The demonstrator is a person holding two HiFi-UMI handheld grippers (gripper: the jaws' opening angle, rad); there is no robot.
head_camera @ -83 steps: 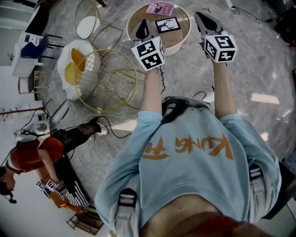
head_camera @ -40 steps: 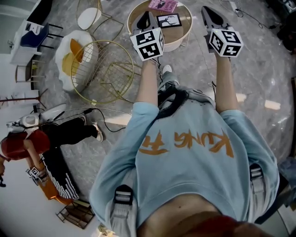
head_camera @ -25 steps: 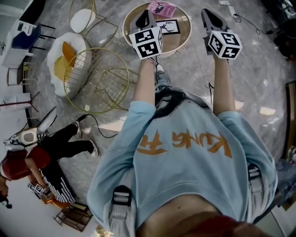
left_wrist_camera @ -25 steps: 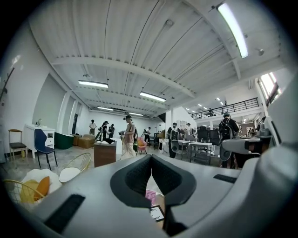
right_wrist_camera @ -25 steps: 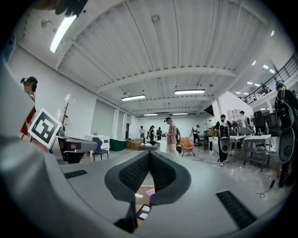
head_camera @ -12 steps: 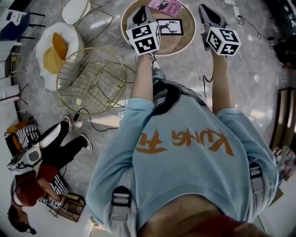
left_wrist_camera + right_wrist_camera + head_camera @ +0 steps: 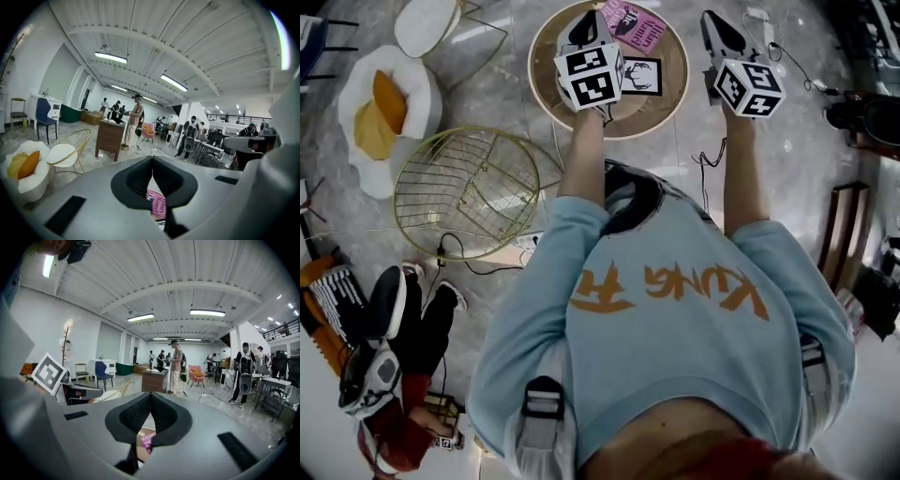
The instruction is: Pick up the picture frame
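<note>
The picture frame, black-edged with a deer print, lies flat on a round wooden table. A pink book lies just beyond it, and shows between the jaws in the left gripper view and the right gripper view. My left gripper hangs over the table's left part, left of the frame, jaws shut and empty. My right gripper is past the table's right rim, over the floor, also shut with nothing held.
A gold wire chair stands left of the table, with a white cushioned seat and yellow pillow beyond it. Cables run over the marble floor near the table. A person sits at lower left. A wooden bench stands at right.
The table and frame have drawn nearer and slid down in the head view. Both grippers have travelled forward; the left one now hangs over the tabletop. The jaws stay shut.
</note>
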